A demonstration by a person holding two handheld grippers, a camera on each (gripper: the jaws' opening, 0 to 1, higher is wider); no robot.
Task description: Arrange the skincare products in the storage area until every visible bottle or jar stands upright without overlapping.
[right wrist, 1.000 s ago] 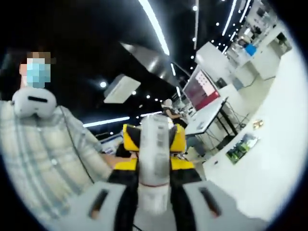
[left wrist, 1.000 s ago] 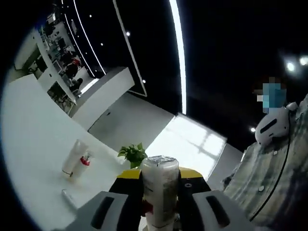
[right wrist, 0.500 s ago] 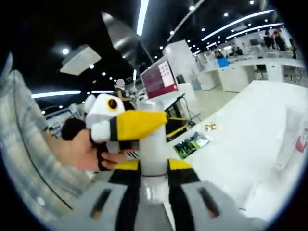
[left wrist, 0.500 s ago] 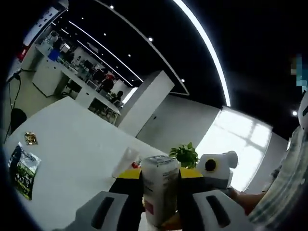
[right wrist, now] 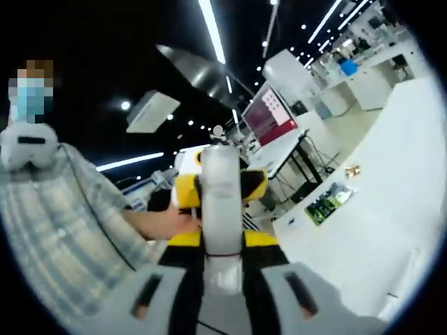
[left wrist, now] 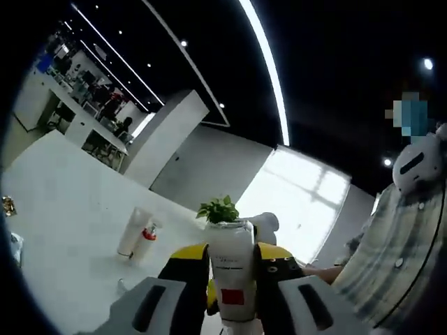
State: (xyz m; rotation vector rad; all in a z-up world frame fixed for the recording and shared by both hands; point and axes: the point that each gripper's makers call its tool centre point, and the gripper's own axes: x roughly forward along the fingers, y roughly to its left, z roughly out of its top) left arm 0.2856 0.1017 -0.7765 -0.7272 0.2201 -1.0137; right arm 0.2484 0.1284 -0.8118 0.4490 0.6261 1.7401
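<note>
a white plastic bottle with a red label (left wrist: pixel 230 276) is clamped by the left gripper (left wrist: pixel 230 307); a pale frosted cylindrical bottle (right wrist: pixel 221 202) is clamped by the right gripper (right wrist: pixel 222 296).

Between the yellow-and-black jaws, a white bottle (left wrist: pixel 231 279) with a red square label; left of them, a white tabletop (left wrist: pixel 63 223); right, a grey plaid shirt (left wrist: pixel 391 258).

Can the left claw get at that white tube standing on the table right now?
Probably not as things stand. The left claw is shut on a white bottle, so its jaws are occupied. The white tube stands apart on the white table with bare surface around it, so the way itself looks free.
</note>
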